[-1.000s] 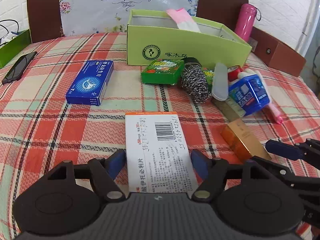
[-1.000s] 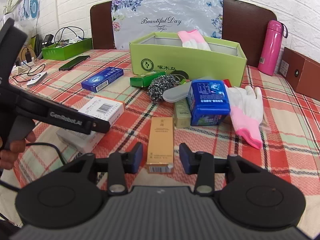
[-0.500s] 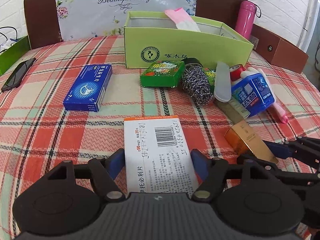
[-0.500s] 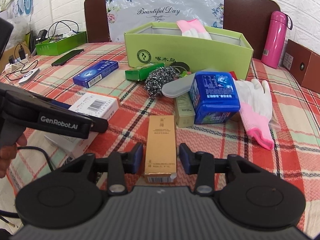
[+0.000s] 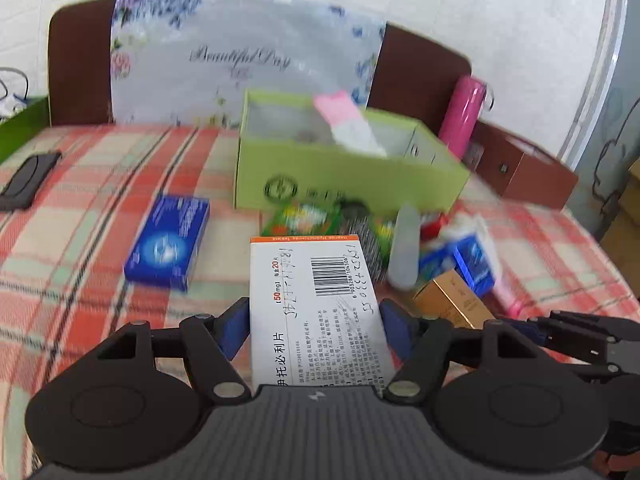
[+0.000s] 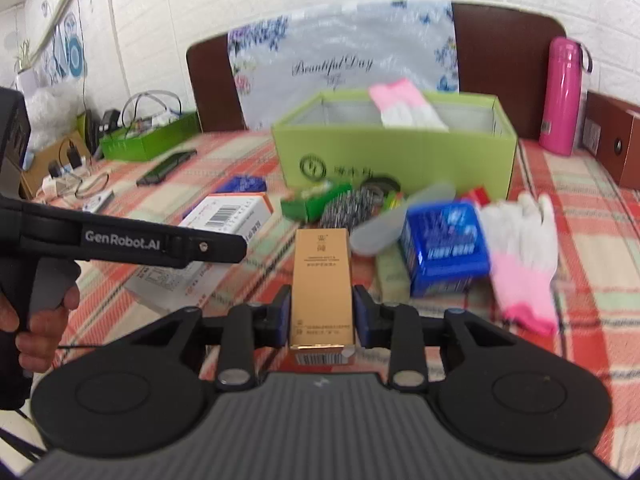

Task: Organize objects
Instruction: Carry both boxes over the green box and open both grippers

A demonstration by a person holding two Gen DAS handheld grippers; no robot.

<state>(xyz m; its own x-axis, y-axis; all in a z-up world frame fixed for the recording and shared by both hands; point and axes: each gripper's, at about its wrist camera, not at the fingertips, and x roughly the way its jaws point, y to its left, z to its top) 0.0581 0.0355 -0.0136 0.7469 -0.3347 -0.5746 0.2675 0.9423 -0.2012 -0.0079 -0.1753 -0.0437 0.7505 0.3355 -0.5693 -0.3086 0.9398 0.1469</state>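
Left gripper (image 5: 314, 330) fingers closing, clamping white cardboard medicine box (image 5: 316, 304); right gripper (image 6: 322, 314) closing, pinching gold rectangular carton (image 6: 322, 276); green open box (image 6: 400, 156) at 12 o'clock.

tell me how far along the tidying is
Early. Done: only a pink glove sits in the green box. In hand: left tool grips the white carton; right tool is closing on the gold box. Left on the table: blue box, scourer, blue pack, second glove.
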